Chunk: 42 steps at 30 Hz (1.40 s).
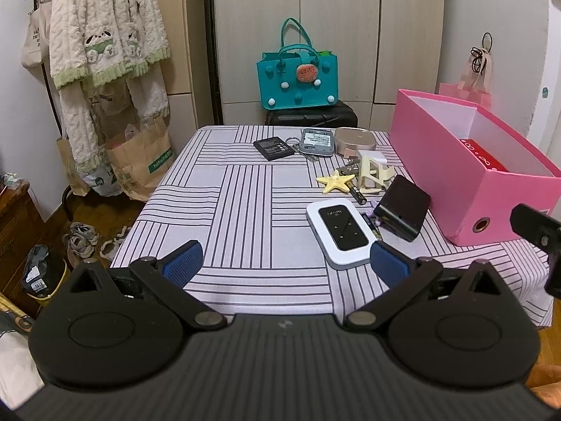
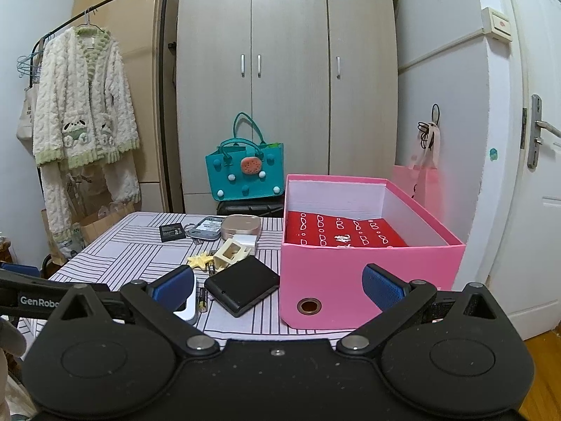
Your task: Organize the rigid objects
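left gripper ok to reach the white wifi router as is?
Probably yes. The left gripper is open, and the white wifi router lies flat just ahead with bare tablecloth between; only a battery crowds its right edge.

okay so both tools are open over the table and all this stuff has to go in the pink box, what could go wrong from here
1. The white Wi-Fi device lies against batteries and the black case; closing the left tool on it may drag or roll them.
2. The pink box stands near the table edge; a nudge from the right tool might push it off.
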### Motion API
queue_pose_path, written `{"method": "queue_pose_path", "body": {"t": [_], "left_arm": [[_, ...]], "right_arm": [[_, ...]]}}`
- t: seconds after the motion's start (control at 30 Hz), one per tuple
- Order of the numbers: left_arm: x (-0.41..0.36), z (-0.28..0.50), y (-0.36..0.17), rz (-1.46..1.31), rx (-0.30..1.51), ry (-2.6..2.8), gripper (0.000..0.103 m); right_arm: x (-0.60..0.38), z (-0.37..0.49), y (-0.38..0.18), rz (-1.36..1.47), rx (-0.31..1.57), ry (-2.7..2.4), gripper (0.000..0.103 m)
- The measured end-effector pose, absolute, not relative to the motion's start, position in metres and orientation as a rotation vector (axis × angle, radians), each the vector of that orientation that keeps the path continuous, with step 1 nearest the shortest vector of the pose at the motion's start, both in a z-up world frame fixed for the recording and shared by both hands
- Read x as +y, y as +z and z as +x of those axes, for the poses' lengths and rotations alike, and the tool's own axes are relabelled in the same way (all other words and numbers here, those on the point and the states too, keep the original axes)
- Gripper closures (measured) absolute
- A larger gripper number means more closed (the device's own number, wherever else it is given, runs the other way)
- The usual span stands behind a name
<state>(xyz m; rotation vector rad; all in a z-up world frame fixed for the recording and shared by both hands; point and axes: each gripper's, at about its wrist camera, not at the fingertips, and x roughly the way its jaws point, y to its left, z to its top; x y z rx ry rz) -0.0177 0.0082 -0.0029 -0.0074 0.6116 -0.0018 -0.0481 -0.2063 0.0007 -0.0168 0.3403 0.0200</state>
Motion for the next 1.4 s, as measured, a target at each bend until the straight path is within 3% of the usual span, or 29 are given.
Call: {"method": "queue_pose_path", "body": {"t": [1.4], "left_arm": [[0.0032, -0.0128, -0.0042, -0.027, 0.642, -0.024, 0.0]], "right_arm": [[-0.2156, -0.0474, 0.0013, 0.002, 0.34, -0.012, 0.0]]}}
